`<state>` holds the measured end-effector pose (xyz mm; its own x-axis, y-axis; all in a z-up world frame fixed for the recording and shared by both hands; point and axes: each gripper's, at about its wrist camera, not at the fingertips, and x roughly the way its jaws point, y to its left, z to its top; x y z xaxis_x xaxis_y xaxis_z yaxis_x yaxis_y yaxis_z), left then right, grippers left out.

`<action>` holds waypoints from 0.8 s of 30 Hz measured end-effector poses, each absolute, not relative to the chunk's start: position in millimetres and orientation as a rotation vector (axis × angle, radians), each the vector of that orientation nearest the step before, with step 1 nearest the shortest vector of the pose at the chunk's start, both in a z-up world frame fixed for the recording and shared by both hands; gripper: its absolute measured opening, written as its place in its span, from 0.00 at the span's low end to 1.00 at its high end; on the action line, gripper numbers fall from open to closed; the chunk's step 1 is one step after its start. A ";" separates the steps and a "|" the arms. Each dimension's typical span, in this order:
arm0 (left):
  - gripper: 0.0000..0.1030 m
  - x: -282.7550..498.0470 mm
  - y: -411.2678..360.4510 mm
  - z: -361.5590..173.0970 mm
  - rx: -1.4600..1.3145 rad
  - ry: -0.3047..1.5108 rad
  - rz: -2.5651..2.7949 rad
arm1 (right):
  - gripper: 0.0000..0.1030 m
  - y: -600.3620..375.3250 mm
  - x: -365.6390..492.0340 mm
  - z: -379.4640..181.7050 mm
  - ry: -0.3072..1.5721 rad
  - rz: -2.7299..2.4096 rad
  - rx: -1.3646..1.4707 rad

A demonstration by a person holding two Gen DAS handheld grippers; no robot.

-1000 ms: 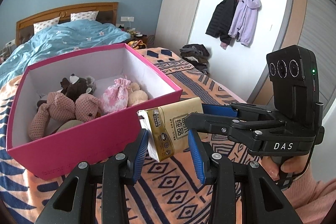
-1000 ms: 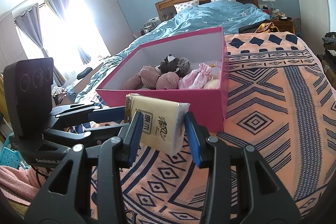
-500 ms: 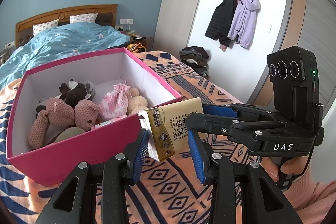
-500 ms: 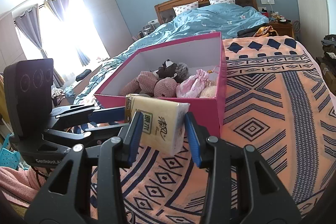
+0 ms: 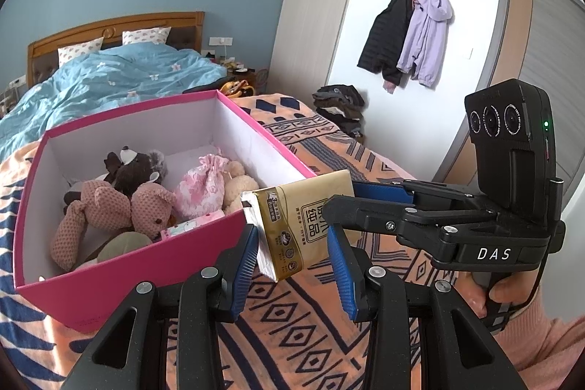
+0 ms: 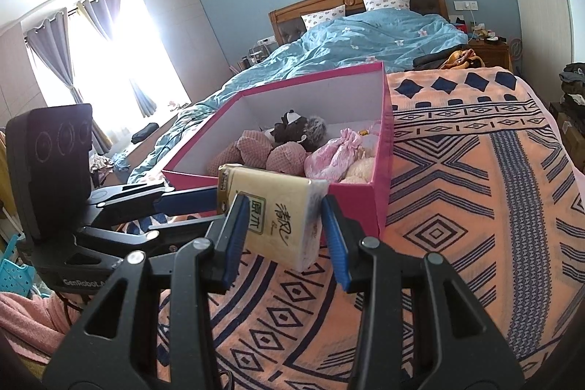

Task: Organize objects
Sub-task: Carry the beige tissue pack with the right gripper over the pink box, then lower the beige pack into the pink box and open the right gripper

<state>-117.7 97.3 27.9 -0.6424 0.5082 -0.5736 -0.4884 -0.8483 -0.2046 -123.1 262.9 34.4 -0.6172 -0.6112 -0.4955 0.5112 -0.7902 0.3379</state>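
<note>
"Left wrist view: what is held, and by which tongs?"

"A tissue pack [image 5: 303,225], carried in the air over the patterned bedspread [image 5: 310,335]. The left tongs [image 5: 292,236] sit with both blue pads against it. The right tongs [image 6: 281,225] cross in from the side and clamp the same pack. Both appear closed on it, though the left's far pad is partly hidden."

"Position relative to the pink box [image 5: 128,258]?"

"Just outside its near corner, at about rim height. The opening lies ahead and to the left of the left tongs. Plush toys [image 5: 120,207] fill the near half, so the free floor is towards the far wall."

"Long axis?"

"It runs roughly from one tongs to the other, tilted. I judge that the pack must go up, over the rim and forward. Neither hand is clearly nearer."
</note>
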 end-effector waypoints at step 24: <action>0.38 -128.7 92.5 40.8 -0.819 -0.036 2.473 | 0.43 259.3 -139.1 47.3 -0.214 -2.352 0.775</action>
<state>-128.7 92.5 40.8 -0.6759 0.4934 -0.5475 -0.4771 -0.8591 -0.1852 -139.1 259.3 47.3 -0.6181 -0.6252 -0.4766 0.5291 -0.7792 0.3360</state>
